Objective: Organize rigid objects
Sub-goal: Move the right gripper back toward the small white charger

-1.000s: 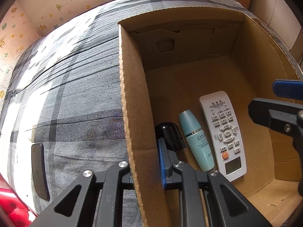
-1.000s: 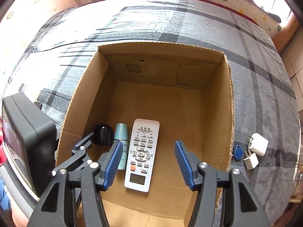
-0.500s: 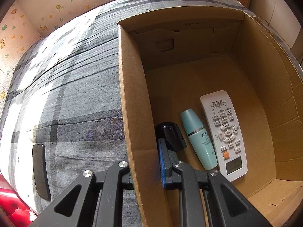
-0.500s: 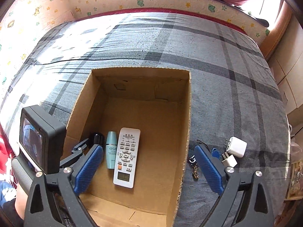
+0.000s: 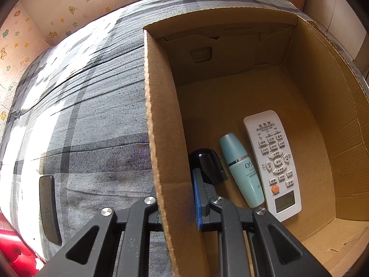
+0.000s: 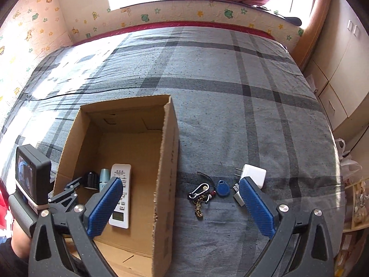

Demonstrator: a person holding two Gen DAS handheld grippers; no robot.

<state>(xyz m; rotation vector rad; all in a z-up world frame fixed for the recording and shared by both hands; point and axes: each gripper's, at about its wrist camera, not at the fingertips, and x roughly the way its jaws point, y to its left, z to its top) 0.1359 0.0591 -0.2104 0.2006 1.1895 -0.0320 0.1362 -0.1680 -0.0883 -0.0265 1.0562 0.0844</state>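
Observation:
A cardboard box (image 5: pixel 161 138) stands open on the grey plaid bed. My left gripper (image 5: pixel 177 204) is shut on its left wall, one finger outside and the blue pad inside. On the box floor lie a black cap (image 5: pixel 206 162), a teal bottle (image 5: pixel 242 170) and a white remote (image 5: pixel 272 159). My right gripper (image 6: pixel 178 183) hangs wide open above the box's right wall (image 6: pixel 167 161), holding nothing. On the bed right of the box lie a keychain (image 6: pixel 200 196), a blue key fob (image 6: pixel 222 188), a white charger (image 6: pixel 253 174) and a smaller white plug (image 6: pixel 237 195).
A dark flat phone-like slab (image 5: pixel 48 207) lies on the bed left of the box. The bed meets a patterned padded wall at the back and left. Cupboards (image 6: pixel 341 80) and bags stand beyond the bed's right edge. Red fabric shows at the lower left.
My right gripper has opened wide, risen and moved right, from over the remote inside the box to above its right wall. The left gripper and the box's contents have stayed put.

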